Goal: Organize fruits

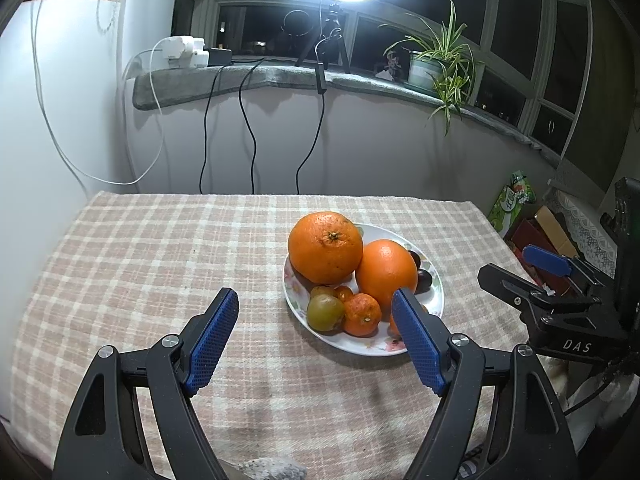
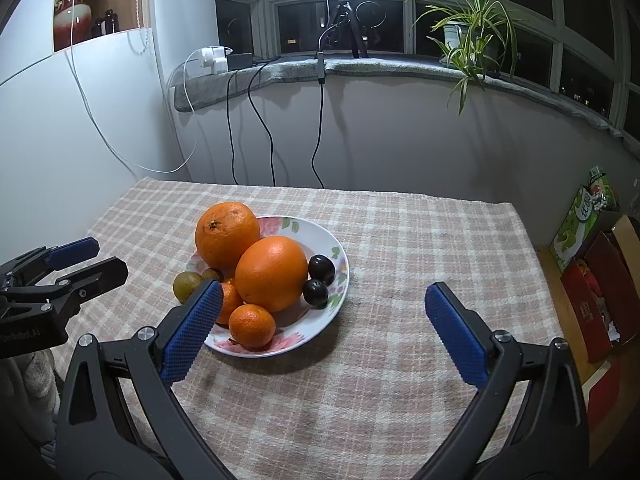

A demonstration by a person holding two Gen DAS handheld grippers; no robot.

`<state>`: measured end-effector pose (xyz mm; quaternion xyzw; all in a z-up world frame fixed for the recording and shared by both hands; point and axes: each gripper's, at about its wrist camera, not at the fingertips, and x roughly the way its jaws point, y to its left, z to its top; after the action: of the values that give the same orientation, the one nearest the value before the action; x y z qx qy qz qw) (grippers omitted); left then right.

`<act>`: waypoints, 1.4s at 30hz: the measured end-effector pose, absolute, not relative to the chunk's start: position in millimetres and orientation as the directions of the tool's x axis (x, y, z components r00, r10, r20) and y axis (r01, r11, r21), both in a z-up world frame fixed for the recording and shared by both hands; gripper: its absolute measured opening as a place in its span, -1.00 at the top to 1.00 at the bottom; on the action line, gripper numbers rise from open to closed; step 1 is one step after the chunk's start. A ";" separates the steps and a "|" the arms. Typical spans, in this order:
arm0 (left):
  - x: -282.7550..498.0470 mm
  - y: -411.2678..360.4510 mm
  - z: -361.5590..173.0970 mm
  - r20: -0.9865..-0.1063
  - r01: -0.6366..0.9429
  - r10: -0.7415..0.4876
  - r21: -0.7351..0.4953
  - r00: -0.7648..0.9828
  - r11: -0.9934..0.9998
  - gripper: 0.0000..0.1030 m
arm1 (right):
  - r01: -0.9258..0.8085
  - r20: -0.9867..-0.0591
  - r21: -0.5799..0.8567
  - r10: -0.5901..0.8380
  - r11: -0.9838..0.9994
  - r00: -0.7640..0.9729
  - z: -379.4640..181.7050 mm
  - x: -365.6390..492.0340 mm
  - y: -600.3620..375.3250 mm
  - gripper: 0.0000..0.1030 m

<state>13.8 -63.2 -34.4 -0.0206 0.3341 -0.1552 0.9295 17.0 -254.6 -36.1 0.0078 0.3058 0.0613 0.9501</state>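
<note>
Left gripper (image 1: 316,340): jaws wide apart, held nothing, hung near the plate.
Right gripper (image 2: 324,336): jaws wide apart, held nothing.
Fruits: big orange (image 2: 271,273), small tangerine (image 2: 252,326), dark plums (image 2: 321,269) all lay on the white flowered plate (image 2: 338,248).
Tabletop: checked pink cloth (image 2: 400,240) bare.
Progress: looked done.

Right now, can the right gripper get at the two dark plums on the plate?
Probably yes. The plums lie on the plate's right edge, uncovered, and the right gripper has its jaws open with only bare tablecloth beside them.

oranges (image 2: 227,234): 2 | mandarins (image 2: 252,326): 3 (one part-hidden) | plums (image 2: 321,269): 2 | plate (image 2: 312,232): 1
</note>
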 end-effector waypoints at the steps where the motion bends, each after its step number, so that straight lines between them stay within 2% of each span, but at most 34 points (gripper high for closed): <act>1: 13.9 -63.2 -34.5 -0.614 0.274 -0.302 -0.143 0.729 0.951 -0.54 | -0.112 -0.582 0.054 0.122 0.992 0.804 -36.5 17.2 -254.7 -0.99; 42: 15.5 -65.7 -34.5 -0.614 0.272 -0.299 -0.140 0.730 0.952 -0.54 | -0.117 -0.602 0.064 0.132 0.991 0.788 -44.4 21.9 -249.0 -0.99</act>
<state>15.5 -65.7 -34.5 -0.0203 0.3338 -0.1536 0.9298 21.9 -249.0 -44.4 0.0116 0.3192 0.0659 0.9453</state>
